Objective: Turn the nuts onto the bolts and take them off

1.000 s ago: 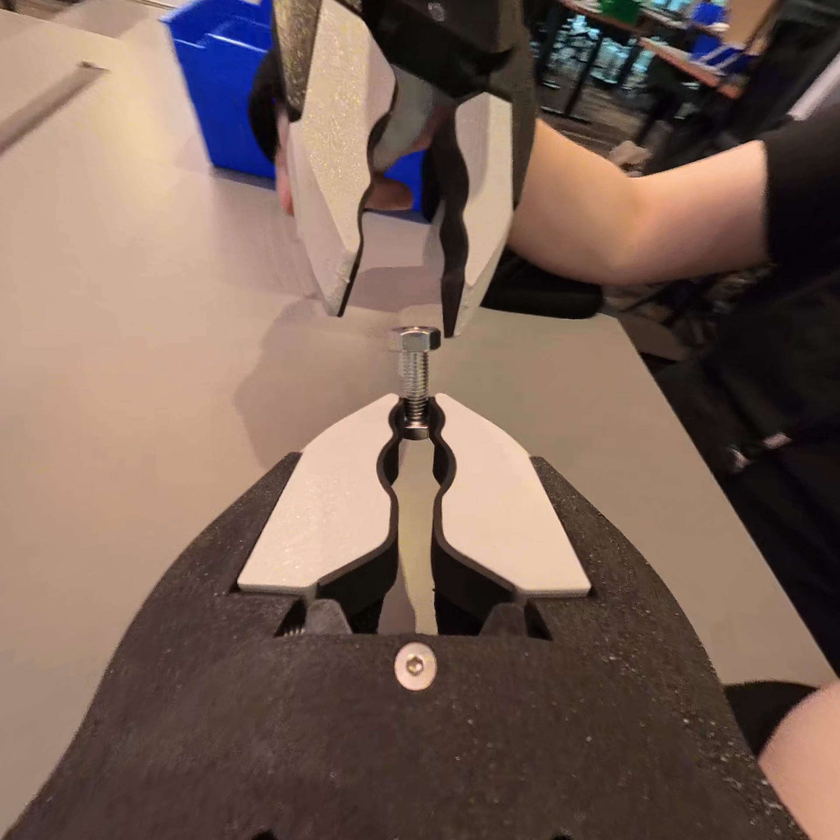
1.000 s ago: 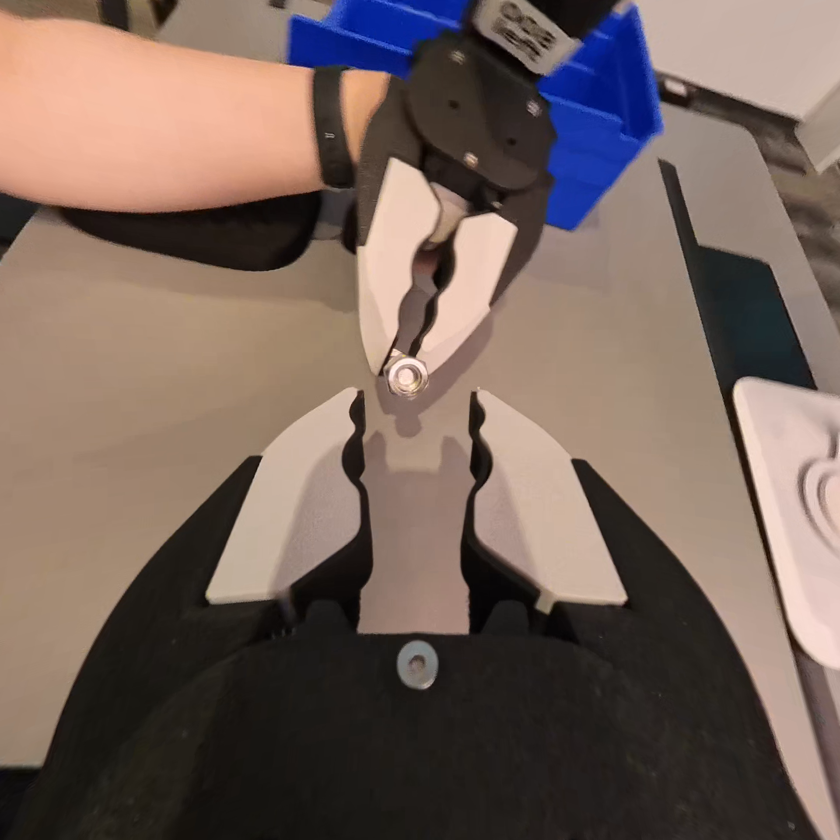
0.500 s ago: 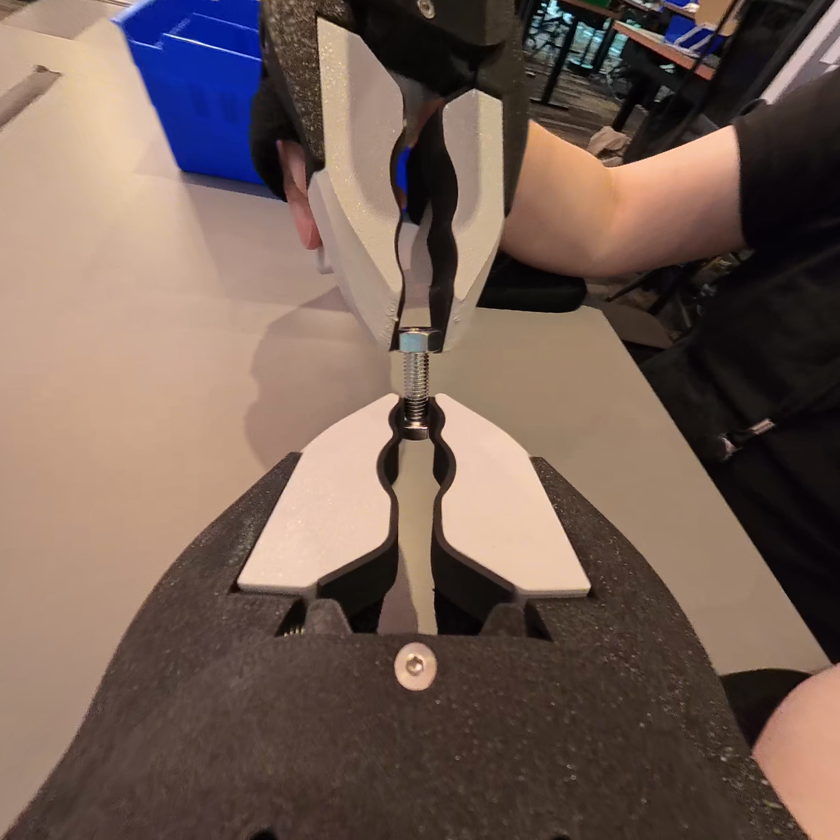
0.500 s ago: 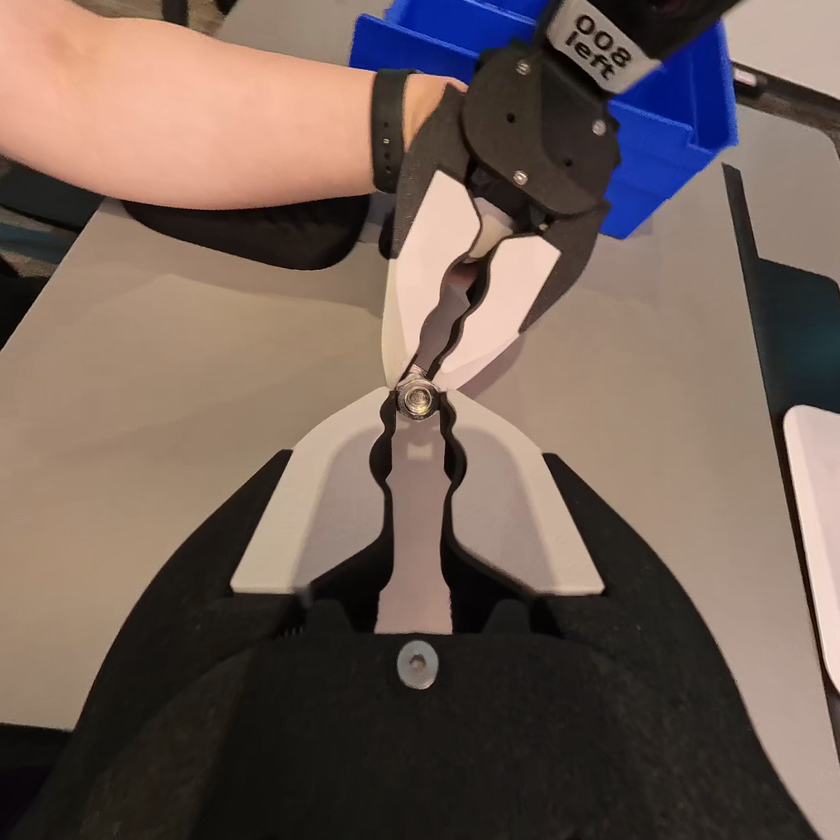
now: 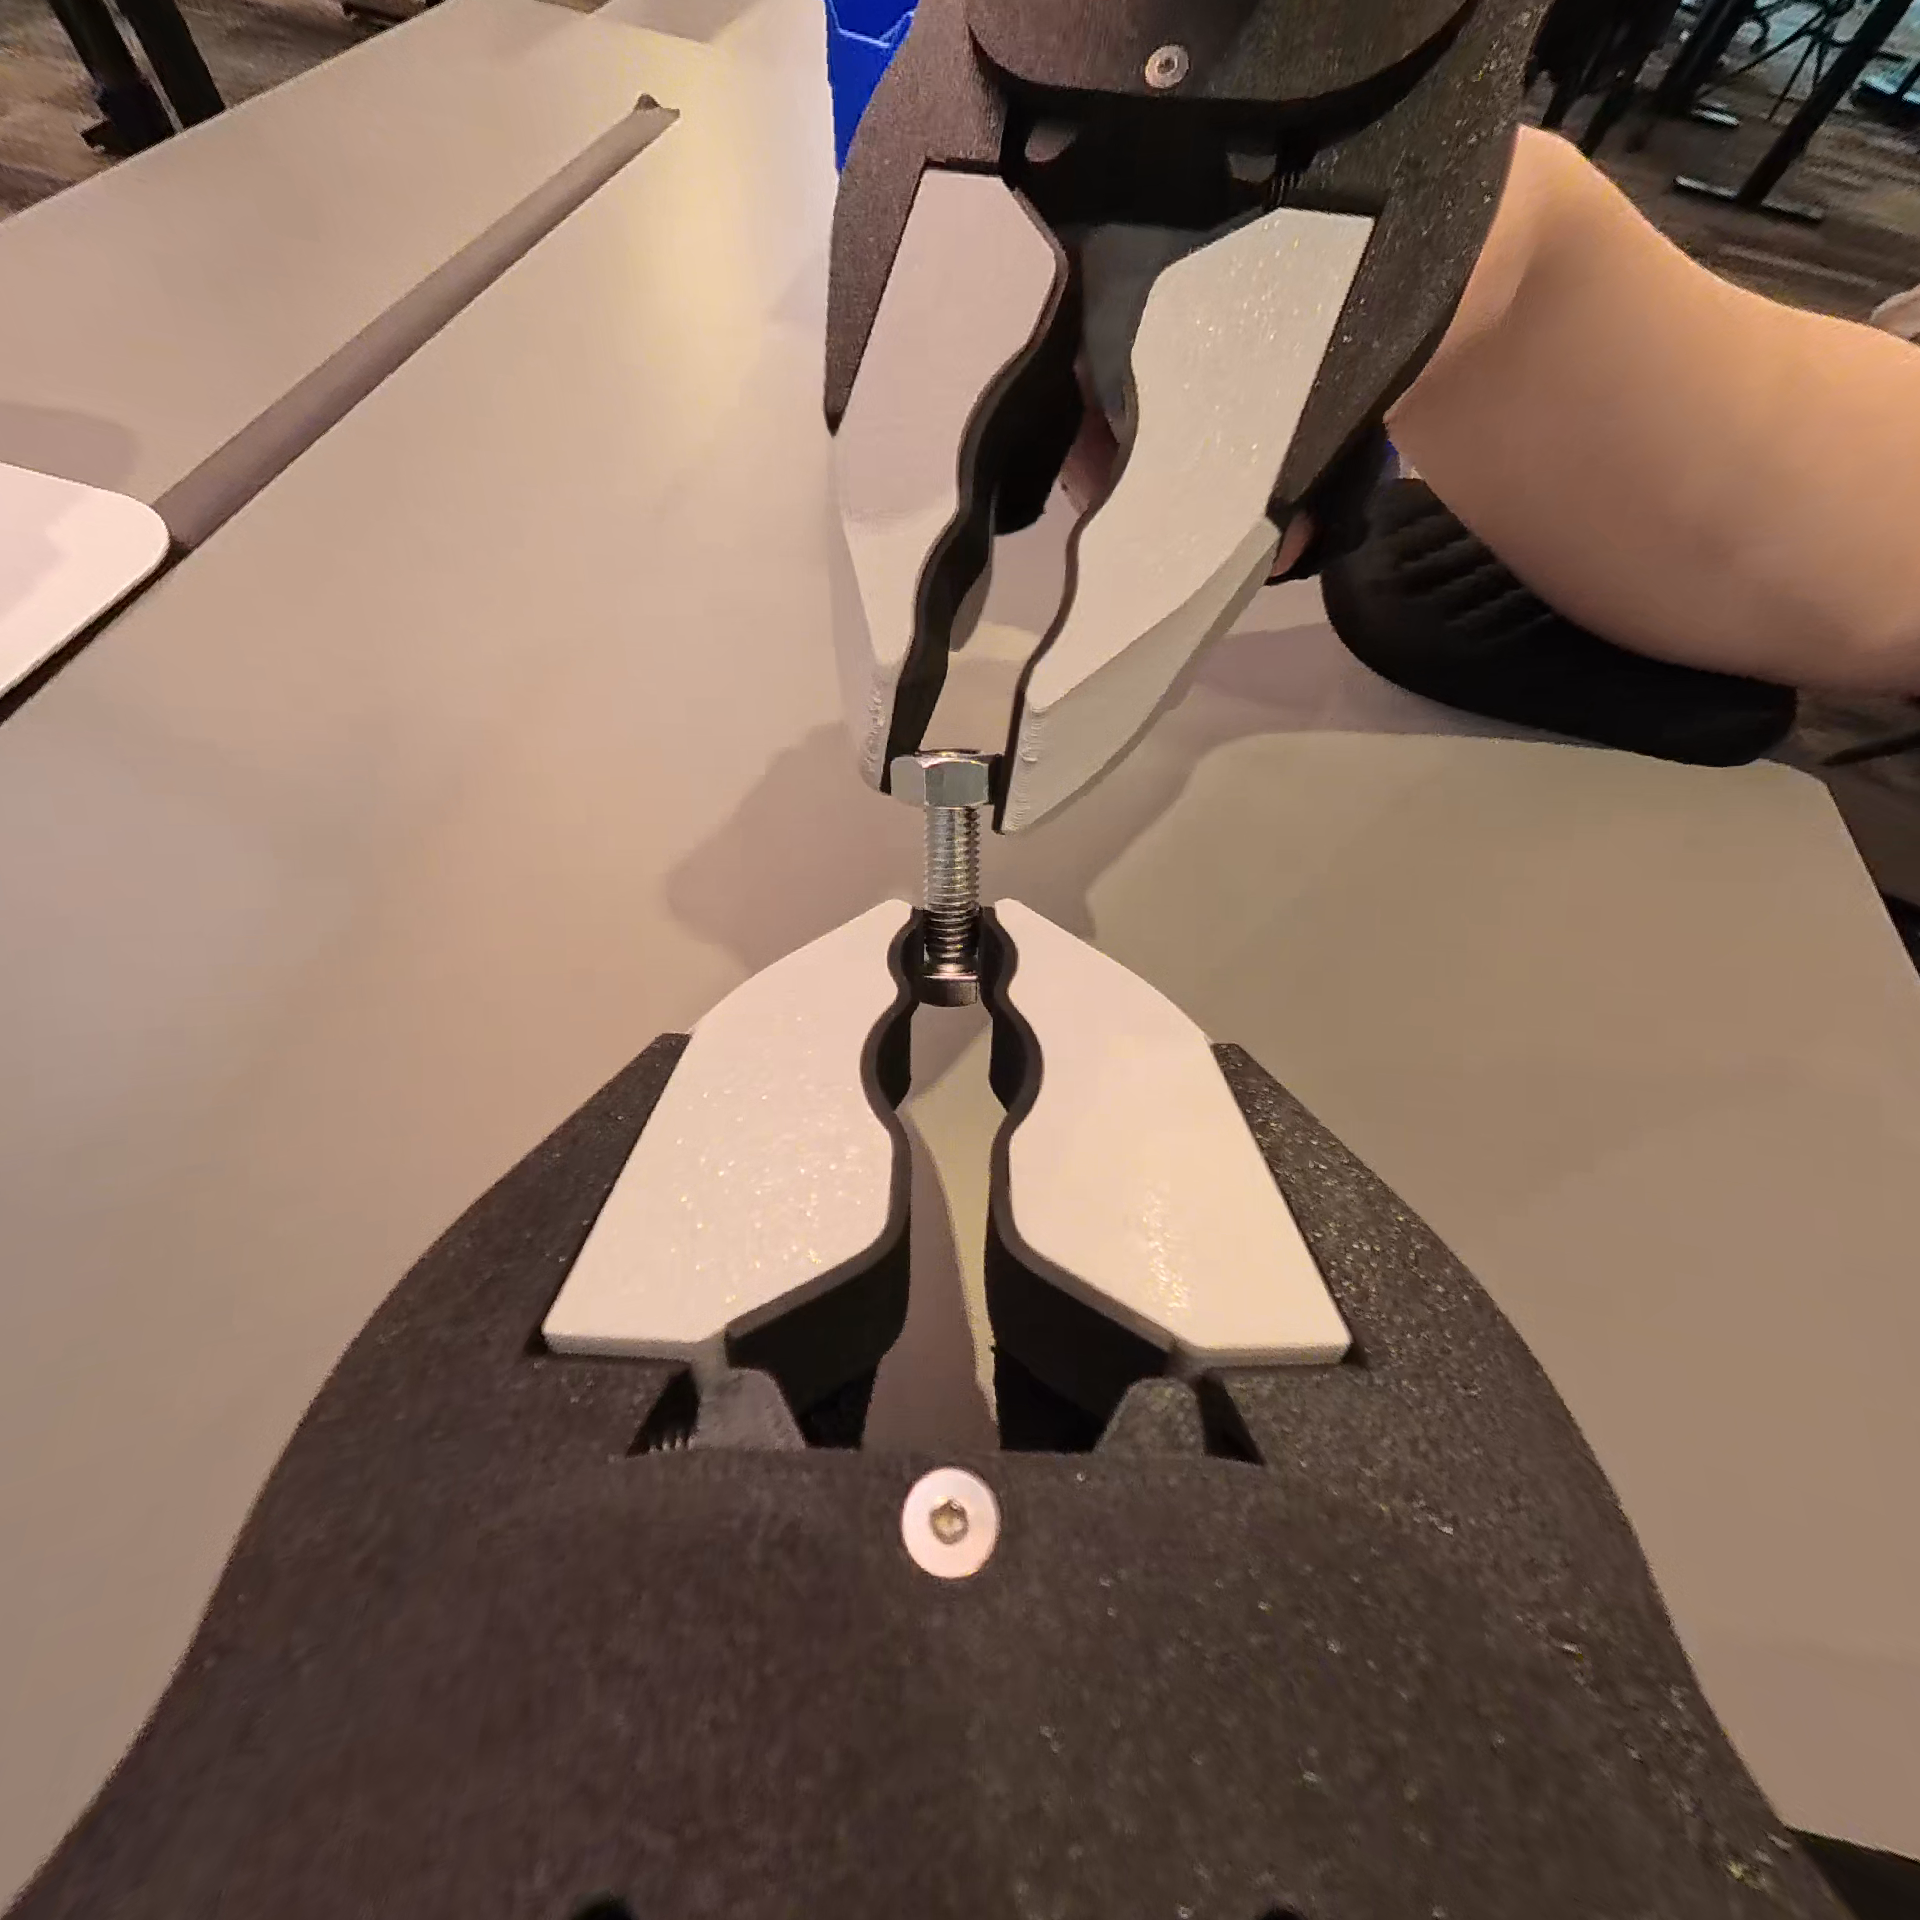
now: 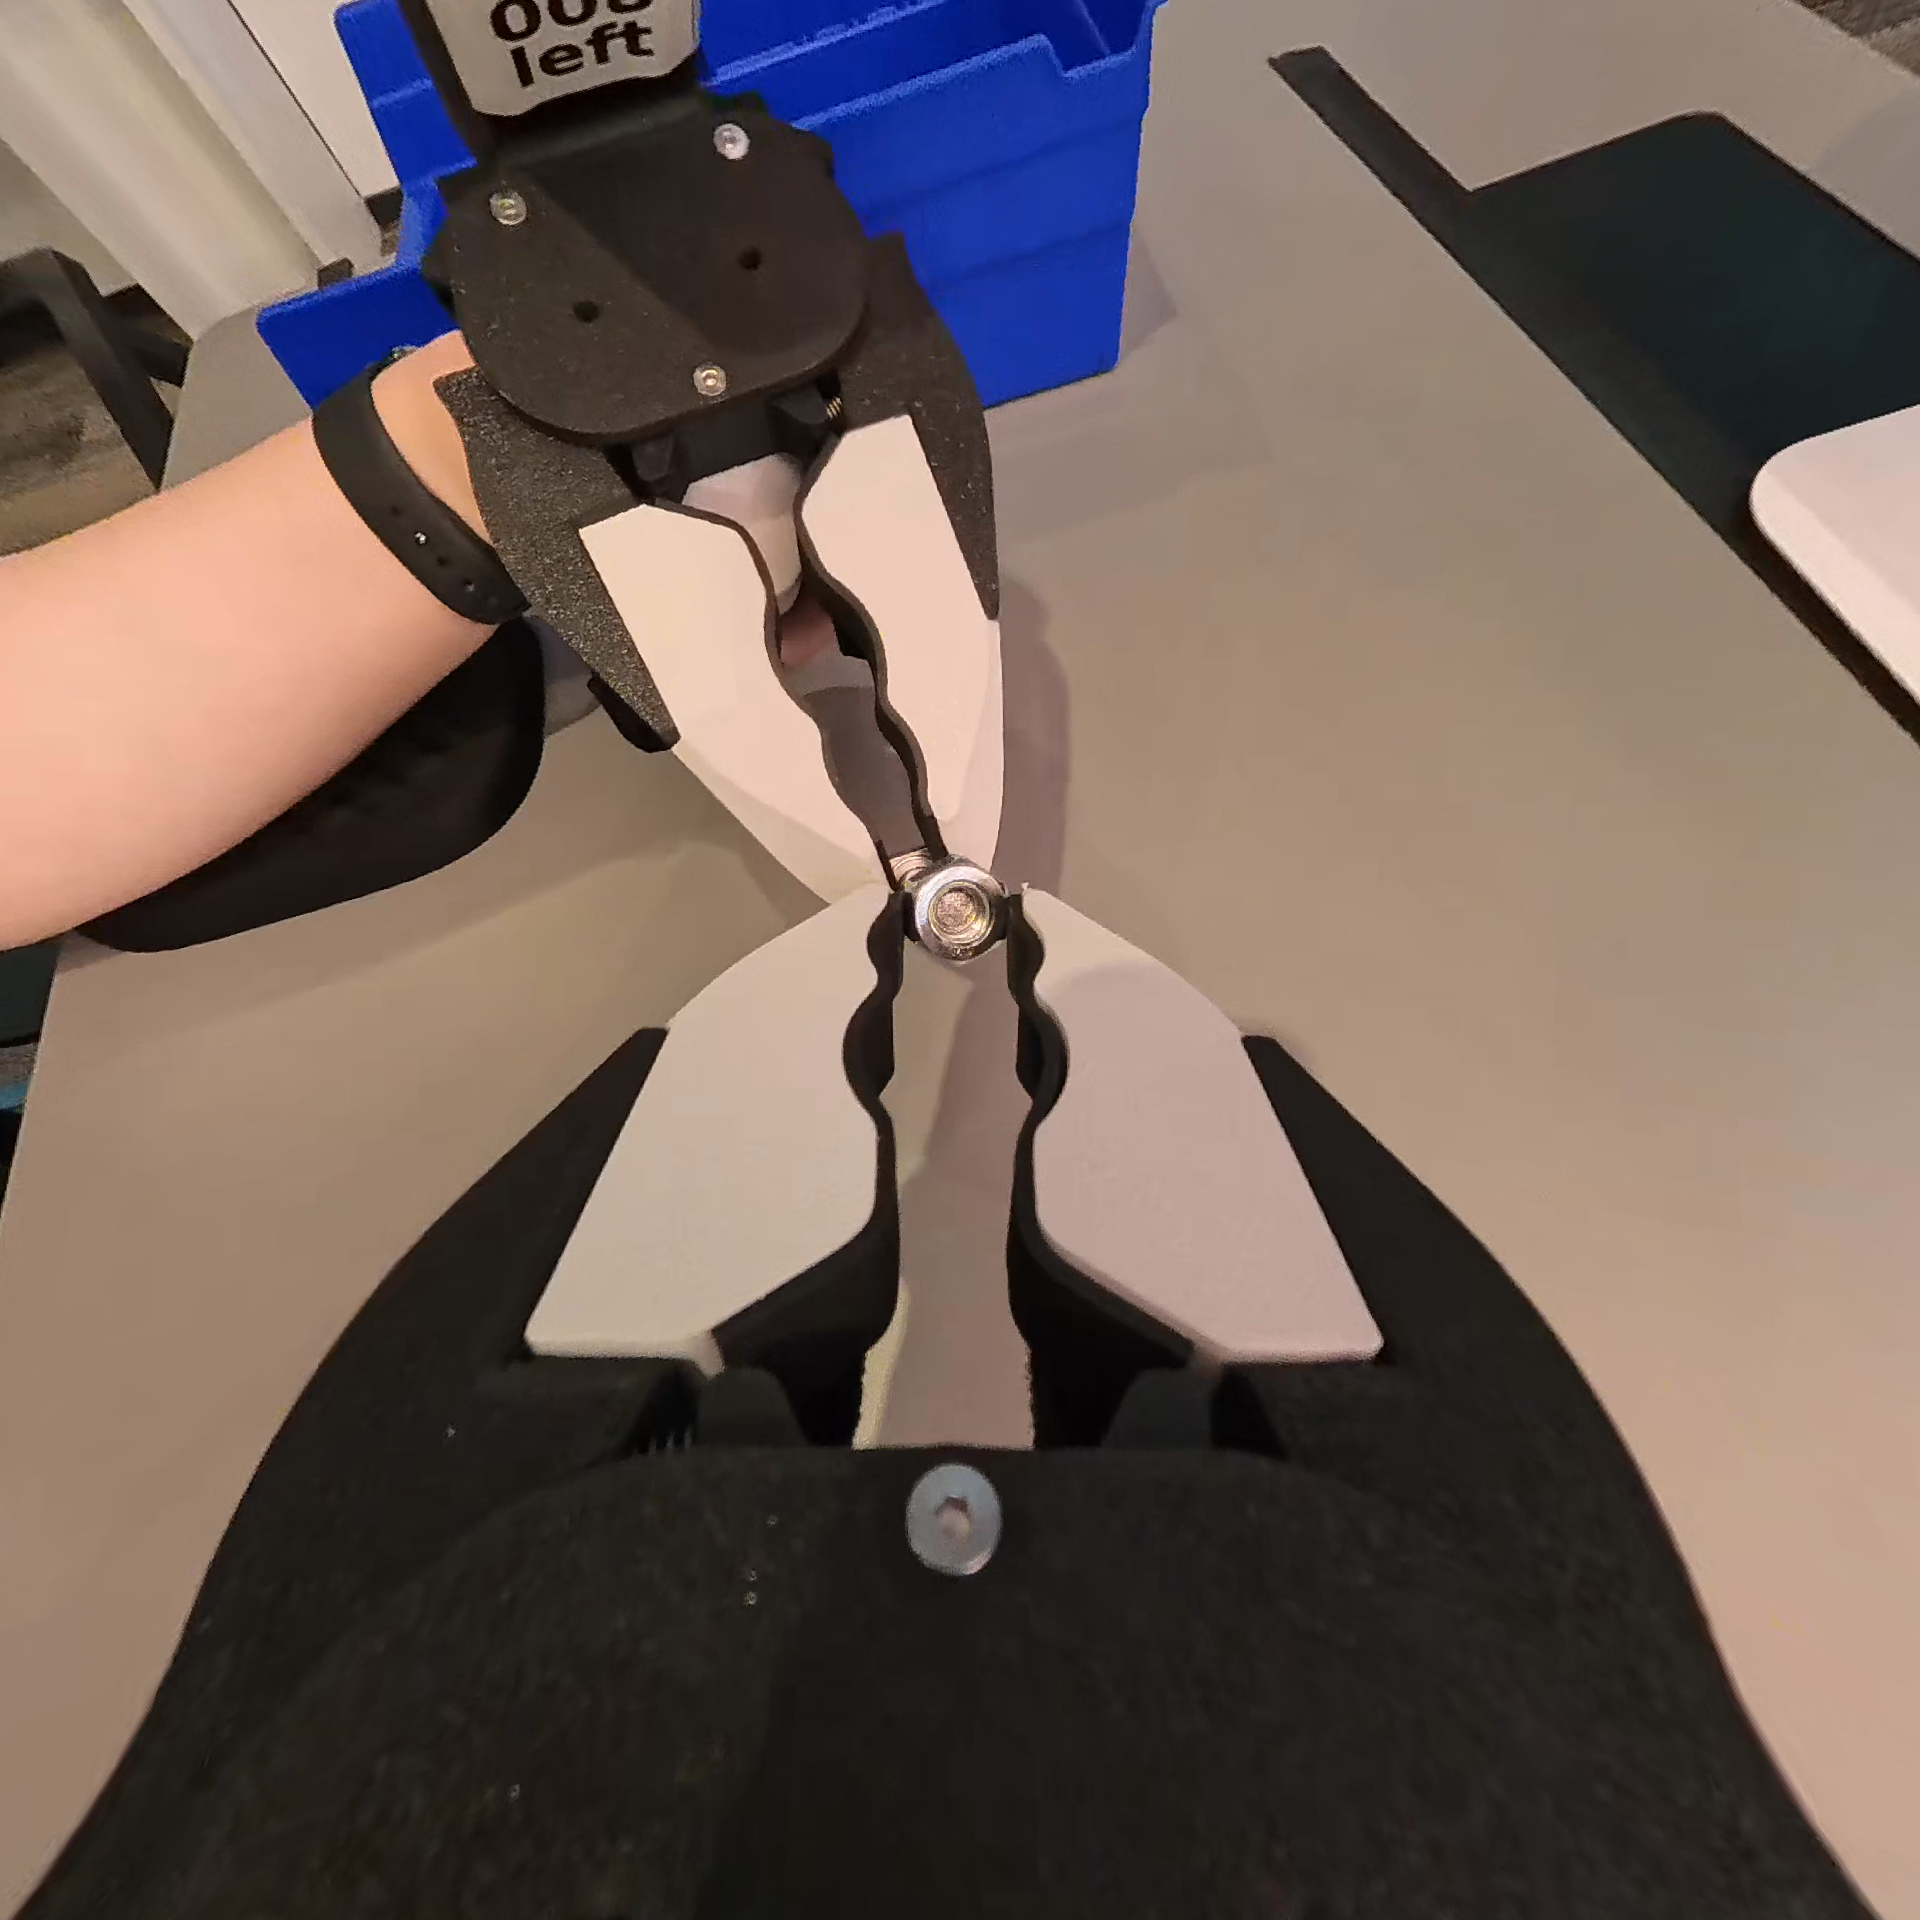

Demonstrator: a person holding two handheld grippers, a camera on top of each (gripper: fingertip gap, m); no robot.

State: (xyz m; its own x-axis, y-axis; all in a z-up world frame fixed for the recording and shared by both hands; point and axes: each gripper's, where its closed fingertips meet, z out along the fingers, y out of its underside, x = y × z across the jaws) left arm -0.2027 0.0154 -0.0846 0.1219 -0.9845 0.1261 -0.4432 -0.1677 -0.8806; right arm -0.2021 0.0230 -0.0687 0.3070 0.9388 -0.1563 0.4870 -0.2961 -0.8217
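A silver bolt (image 5: 950, 862) is held in the air over the grey table (image 5: 416, 831). My left gripper (image 5: 948, 940) is shut on its lower end, the threaded shaft pointing away from me. A hex nut (image 5: 940, 781) sits on the far end of the shaft. My right gripper (image 5: 945, 769) comes down from above and is shut on that nut. In the right wrist view the nut (image 6: 956, 916) faces the camera between my right gripper's tips (image 6: 954, 920), and the left gripper (image 6: 912, 864) holds the bolt just behind it.
A blue bin (image 6: 935, 156) stands at the table's back, also in the left wrist view (image 5: 857, 62). A white tray (image 6: 1849, 540) lies at the side, and shows in the left wrist view (image 5: 62, 561). A dark slot (image 5: 416, 322) runs along the table. The person's forearms (image 6: 208, 727) reach in. My left and right fingertips are right by each other.
My right gripper came down open over the nut, shut on it, then twisted with it. The left gripper kept hold of the bolt.
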